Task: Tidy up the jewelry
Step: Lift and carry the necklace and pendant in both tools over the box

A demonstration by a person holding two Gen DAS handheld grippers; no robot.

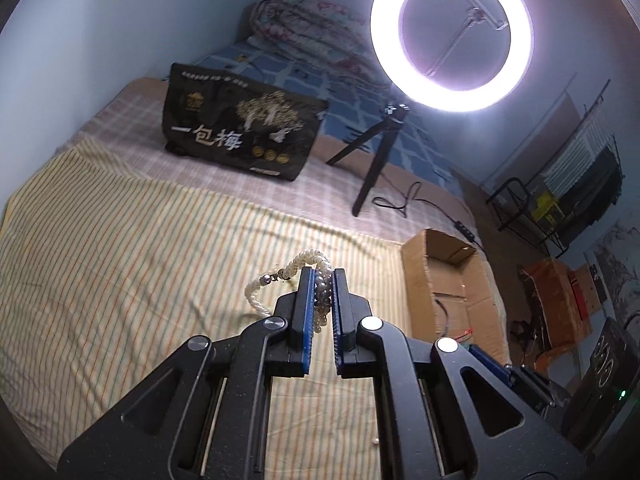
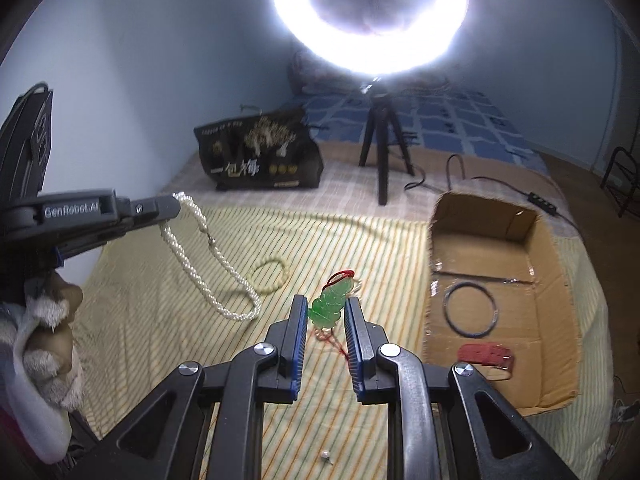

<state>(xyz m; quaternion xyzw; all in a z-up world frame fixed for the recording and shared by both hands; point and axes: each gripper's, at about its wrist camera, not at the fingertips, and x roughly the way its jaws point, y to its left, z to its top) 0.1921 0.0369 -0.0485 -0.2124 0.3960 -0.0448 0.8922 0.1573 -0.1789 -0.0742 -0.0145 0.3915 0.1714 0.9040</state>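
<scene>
My left gripper [image 1: 322, 280] is shut on a white pearl necklace [image 1: 280, 280] and holds it above the striped cloth; in the right wrist view the left gripper [image 2: 174, 204] shows at the left with the necklace [image 2: 224, 268] hanging down, its low end on the cloth. My right gripper [image 2: 326, 308] stands around a green jade pendant [image 2: 330, 306] with a red cord; the jaws look closed against it. A pale bead bracelet [image 2: 269, 276] lies on the cloth beyond. The cardboard box [image 2: 556, 280] at the right holds a dark bangle [image 2: 472, 308] and a red bracelet [image 2: 486, 354].
A ring light on a black tripod [image 2: 384, 148] stands at the back, its cable running past the box. A black printed bag [image 2: 260, 152] sits at the back left. A small pearl earring [image 2: 326, 456] lies on the cloth near me. The box also shows in the left wrist view [image 1: 416, 276].
</scene>
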